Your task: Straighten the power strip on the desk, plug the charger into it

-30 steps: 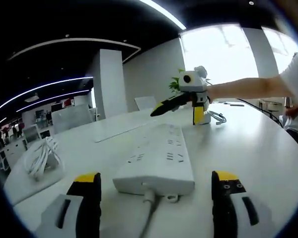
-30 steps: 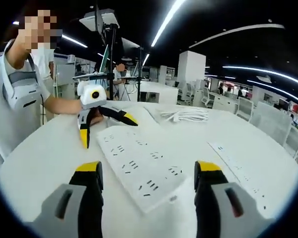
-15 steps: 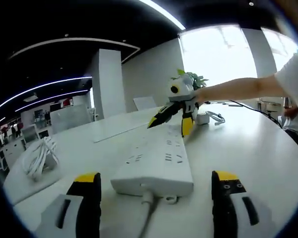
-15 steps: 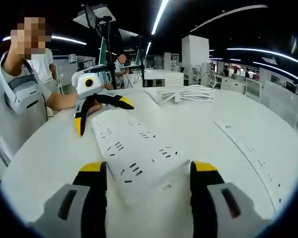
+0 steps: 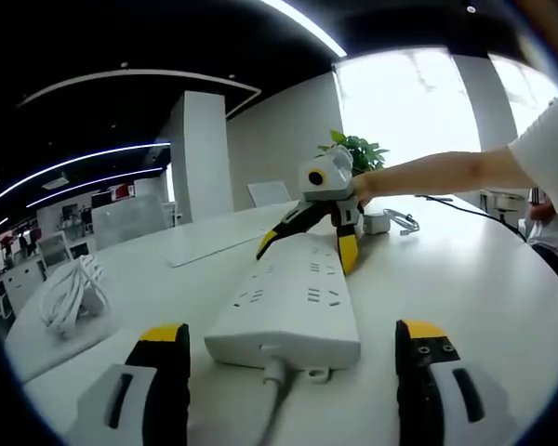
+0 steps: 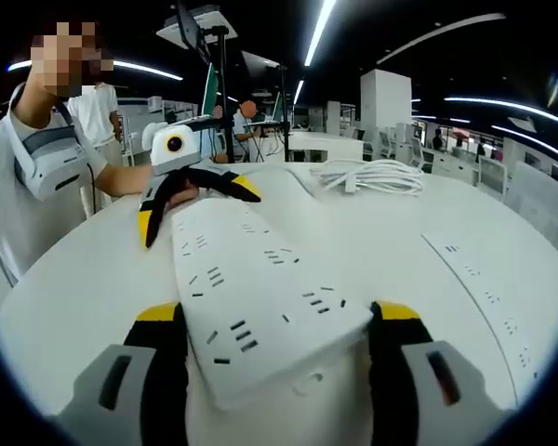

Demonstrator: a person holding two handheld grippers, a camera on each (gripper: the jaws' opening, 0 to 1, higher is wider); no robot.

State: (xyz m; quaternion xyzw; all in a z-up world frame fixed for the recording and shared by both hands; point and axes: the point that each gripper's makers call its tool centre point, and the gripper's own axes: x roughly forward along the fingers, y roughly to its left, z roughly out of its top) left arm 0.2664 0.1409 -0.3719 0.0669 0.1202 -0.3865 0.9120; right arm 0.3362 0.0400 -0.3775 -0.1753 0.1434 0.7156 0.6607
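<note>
Open-plan office interior: a broad white desk (image 6: 93, 279), rows of desks and chairs (image 6: 451, 160) receding beneath long linear ceiling lights (image 6: 321, 28), a square white column (image 5: 203, 153), and a potted plant (image 5: 358, 150) beside a bright window (image 5: 414, 102).

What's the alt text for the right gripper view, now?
A white power strip lies on the white desk with its near end between the right tongs, which are open. The left tongs straddle its far end, and a coiled white cable lies beyond.

no legible text, labels, brands or numbers on anything in view
</note>
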